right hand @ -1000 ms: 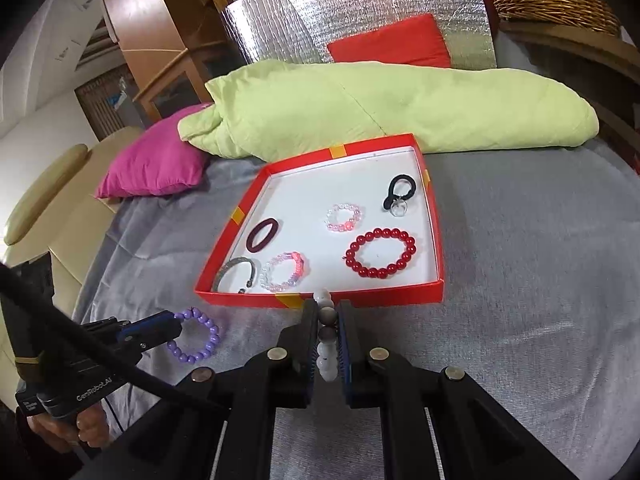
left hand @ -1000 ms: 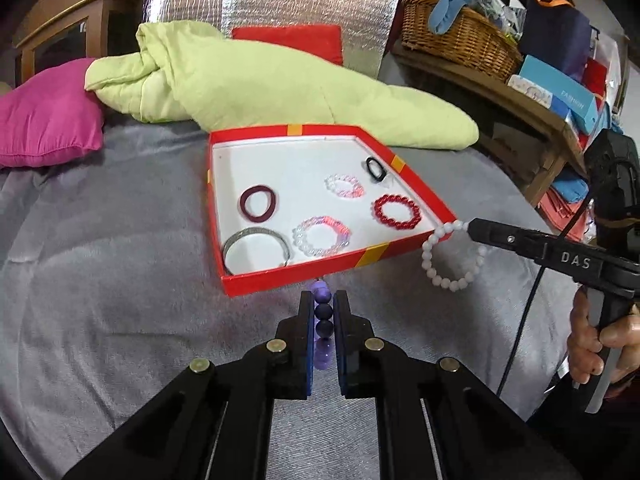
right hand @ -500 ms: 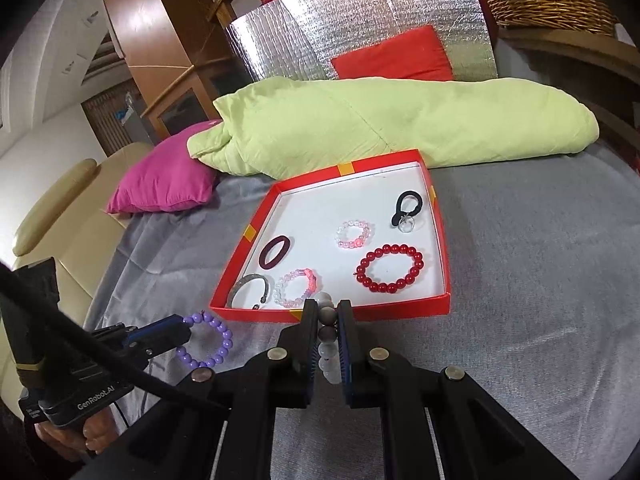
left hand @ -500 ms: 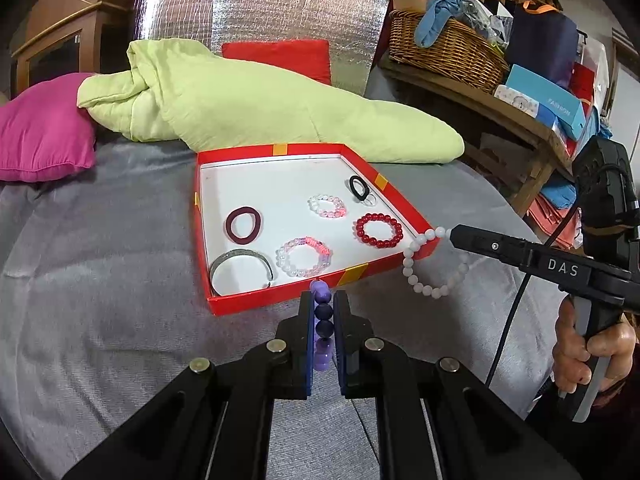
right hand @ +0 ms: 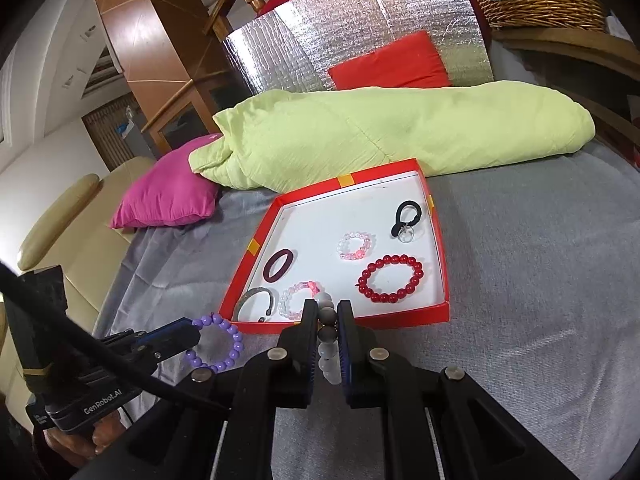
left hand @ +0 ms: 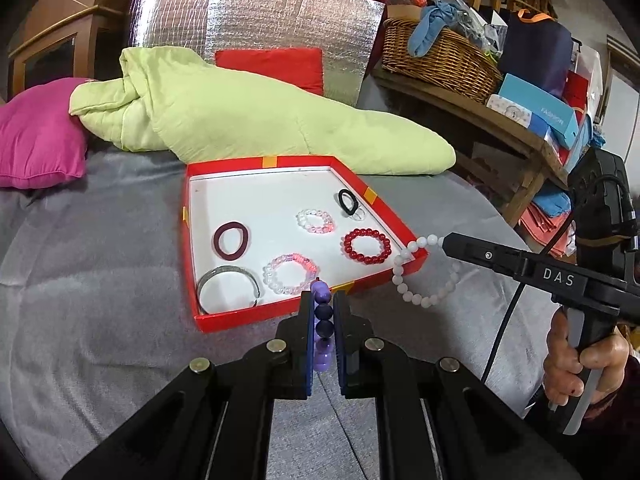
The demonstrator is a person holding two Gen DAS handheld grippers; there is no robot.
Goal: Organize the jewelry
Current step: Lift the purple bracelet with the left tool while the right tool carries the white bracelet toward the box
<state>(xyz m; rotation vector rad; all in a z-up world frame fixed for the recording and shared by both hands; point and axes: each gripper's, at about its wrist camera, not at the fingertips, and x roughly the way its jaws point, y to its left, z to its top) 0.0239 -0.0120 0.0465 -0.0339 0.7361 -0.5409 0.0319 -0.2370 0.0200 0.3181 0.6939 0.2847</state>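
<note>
Left gripper [left hand: 323,312] clamped on a purple bead bracelet [right hand: 216,342], right gripper [right hand: 327,328] clamped on a white bead bracelet [left hand: 424,276], both held just in front of the red tray [left hand: 280,312], six bracelets and bands inside, grey bedspread [left hand: 100,280] beneath, green quilt [left hand: 260,120] behind.

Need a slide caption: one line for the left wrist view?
Left hand-held gripper shut on purple bead bracelet near red tray; right hand-held gripper holds white bead bracelet beside it.
</note>
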